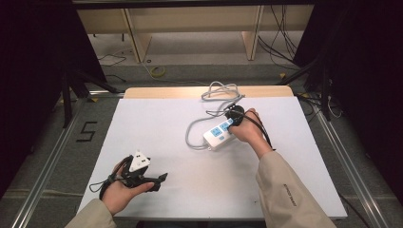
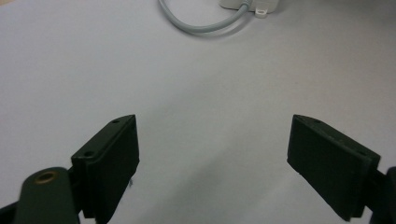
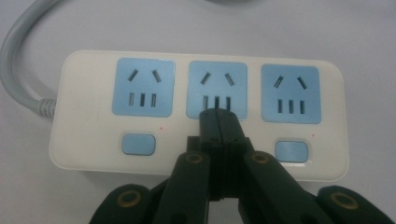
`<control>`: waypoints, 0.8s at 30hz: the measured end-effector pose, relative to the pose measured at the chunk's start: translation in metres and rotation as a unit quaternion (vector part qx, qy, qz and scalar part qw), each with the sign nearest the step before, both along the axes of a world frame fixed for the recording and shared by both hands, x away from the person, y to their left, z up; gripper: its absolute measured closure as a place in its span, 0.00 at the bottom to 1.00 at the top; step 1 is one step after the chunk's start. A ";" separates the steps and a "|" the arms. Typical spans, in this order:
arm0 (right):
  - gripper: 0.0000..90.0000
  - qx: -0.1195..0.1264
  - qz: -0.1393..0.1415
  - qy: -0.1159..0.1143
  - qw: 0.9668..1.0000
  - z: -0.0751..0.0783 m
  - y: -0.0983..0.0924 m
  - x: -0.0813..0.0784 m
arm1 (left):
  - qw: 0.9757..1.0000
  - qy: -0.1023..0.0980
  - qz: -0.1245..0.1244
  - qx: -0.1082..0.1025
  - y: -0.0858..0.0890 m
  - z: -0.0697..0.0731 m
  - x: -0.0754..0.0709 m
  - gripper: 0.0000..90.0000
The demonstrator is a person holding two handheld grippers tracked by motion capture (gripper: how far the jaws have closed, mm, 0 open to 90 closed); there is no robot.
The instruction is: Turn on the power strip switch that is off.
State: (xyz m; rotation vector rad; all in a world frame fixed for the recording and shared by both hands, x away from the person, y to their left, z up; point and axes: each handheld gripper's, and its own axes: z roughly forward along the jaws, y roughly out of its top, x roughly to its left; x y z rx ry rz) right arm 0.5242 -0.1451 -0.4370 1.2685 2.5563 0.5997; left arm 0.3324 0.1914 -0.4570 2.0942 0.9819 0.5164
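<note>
Left gripper [image 1: 159,179] at near-left of table [image 1: 157,123], jaws spread wide over bare white surface, gripping nothing. Right gripper [image 3: 218,116] mid-table, jaws pressed together, tips over the middle socket of the power strip [image 3: 93,130]; middle button hidden beneath them. Grey cable [image 1: 190,135] loops off the far edge. Sleeve lettering too small to read.

The left gripper [image 1: 159,179] is resting low in the person's left hand [image 1: 121,190], jaws spread wide; the right gripper [image 3: 218,122] is reaching forward, jaws pressed together.
</note>
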 end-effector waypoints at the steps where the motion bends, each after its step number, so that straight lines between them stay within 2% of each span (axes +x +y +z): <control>1: 1.00 0.000 -0.001 0.001 1.000 0.000 0.000 0.000 | 1.000 -0.001 0.000 0.000 0.000 0.000 0.000 0.18; 24: 1.00 -0.003 -0.002 0.002 1.000 -0.001 0.001 0.000 | 1.000 0.001 0.000 -0.002 -0.001 0.000 0.000 0.18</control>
